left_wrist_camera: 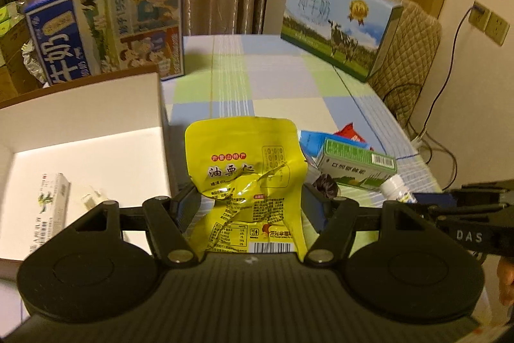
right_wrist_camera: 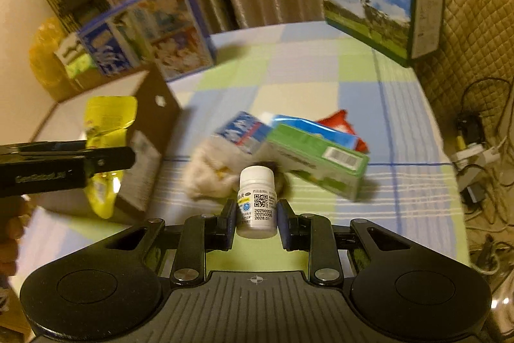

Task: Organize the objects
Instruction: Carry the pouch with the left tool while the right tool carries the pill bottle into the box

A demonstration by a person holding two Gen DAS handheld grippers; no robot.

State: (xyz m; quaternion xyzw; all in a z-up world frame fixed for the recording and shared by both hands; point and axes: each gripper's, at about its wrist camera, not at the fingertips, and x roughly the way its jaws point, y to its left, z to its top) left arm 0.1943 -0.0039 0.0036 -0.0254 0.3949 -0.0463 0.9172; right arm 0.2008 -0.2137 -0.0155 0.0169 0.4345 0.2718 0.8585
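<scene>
Meanwhile left jaws pinch a crinkled yellow foil pouch [left_wrist_camera: 247, 179]; right jaws clamp a smooth white cylindrical bottle [right_wrist_camera: 257, 201].

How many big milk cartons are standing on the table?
2. The blue milk carton stands at the far left, behind the open white box. The light-blue milk carton with a cow picture stands at the far right corner. Others may sit outside the views.

Black hand-held gripper [right_wrist_camera: 256, 216], blue pads [right_wrist_camera: 230, 222], silver screws, ribbed housing
</scene>
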